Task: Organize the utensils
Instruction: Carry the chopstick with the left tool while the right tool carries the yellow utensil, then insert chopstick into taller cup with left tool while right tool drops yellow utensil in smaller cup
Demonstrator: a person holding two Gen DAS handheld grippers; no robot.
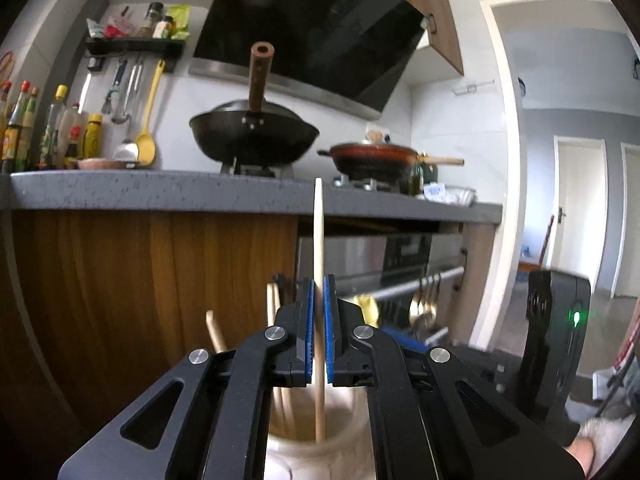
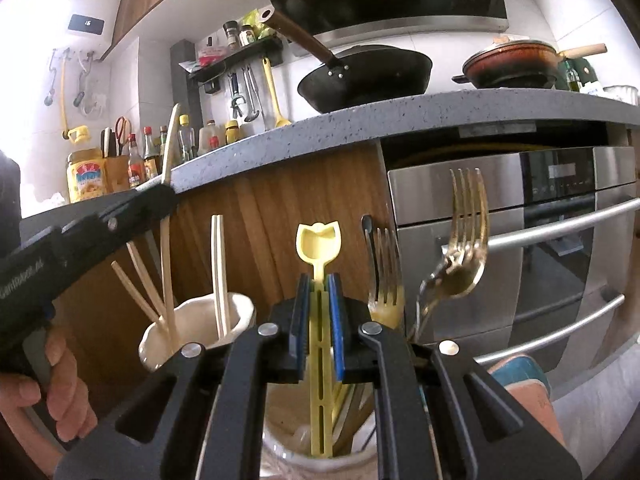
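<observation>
My left gripper [image 1: 319, 286] is shut on a pale wooden chopstick [image 1: 319, 232] that stands upright with its lower end inside a cream ceramic holder [image 1: 352, 446]. That gripper also shows in the right wrist view [image 2: 162, 194], above the same holder [image 2: 192, 316], which has several chopsticks [image 2: 218, 272] in it. My right gripper [image 2: 319, 282] is shut on a yellow plastic utensil [image 2: 319, 240], upright, its lower end in a second cream holder [image 2: 288, 458]. Gold forks [image 2: 468, 216] and a spoon [image 2: 452, 280] stand in that holder too.
A grey countertop [image 1: 160, 194] runs across ahead, with a black wok [image 1: 254, 136], a red lidded pan [image 1: 374, 156] and sauce bottles [image 1: 24, 128] on it. Below are wooden cabinet doors [image 1: 152, 280] and a steel oven [image 2: 520, 240] with bar handles.
</observation>
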